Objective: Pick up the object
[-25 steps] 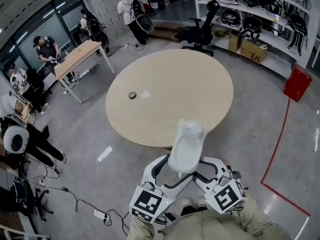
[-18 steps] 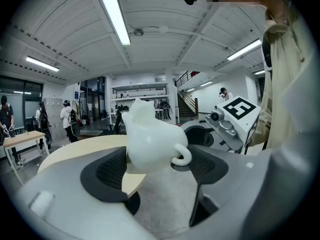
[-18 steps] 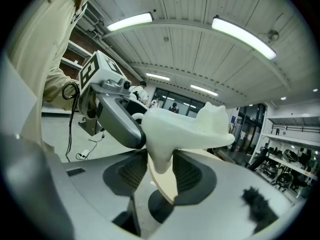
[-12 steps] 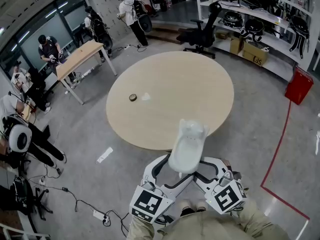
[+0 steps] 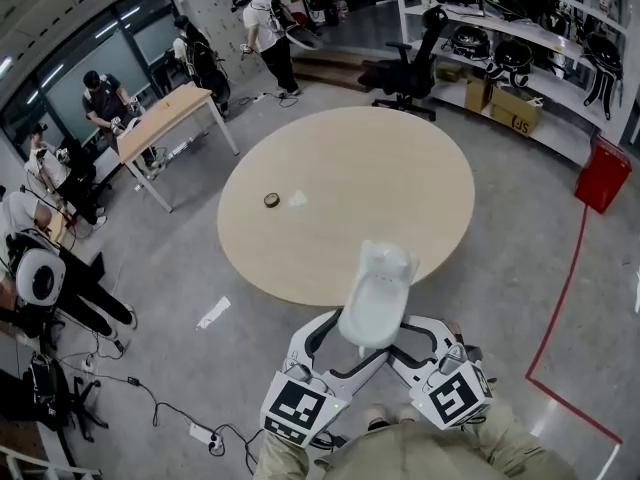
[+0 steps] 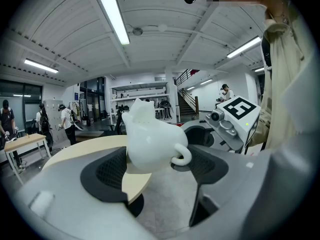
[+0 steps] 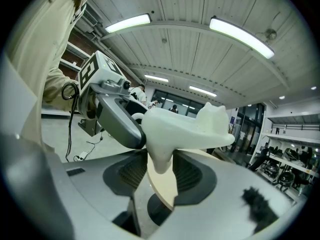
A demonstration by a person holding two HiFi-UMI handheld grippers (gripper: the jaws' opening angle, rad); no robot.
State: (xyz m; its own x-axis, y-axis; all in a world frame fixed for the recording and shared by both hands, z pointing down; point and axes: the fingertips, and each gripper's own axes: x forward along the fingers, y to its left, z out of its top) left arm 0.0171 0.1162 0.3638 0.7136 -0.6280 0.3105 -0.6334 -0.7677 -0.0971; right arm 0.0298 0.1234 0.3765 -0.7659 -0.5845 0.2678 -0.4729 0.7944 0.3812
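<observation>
A white ceramic jug shaped like a cat (image 5: 378,293) hangs in the air over the floor, just short of the round beige table (image 5: 400,168). My left gripper (image 5: 345,343) is shut on it from the left. My right gripper (image 5: 410,338) is shut on it from the right. In the left gripper view the jug (image 6: 150,141) sits between the dark pads, its loop handle pointing right. In the right gripper view a narrow lower part of the jug (image 7: 185,129) sits between the pads. On the table lie a small dark round thing (image 5: 271,200) and a small white piece (image 5: 297,199).
Several people stand or sit at the left and far back, near a wooden desk (image 5: 160,118). A black office chair (image 5: 410,63) and shelves stand behind the table. A red box (image 5: 603,173) and a red floor line (image 5: 560,298) are at the right. Cables and a power strip (image 5: 200,433) lie lower left.
The head view has drifted slightly, so the table sits a little lower and further right. The jug and both grippers keep the same place and hold.
</observation>
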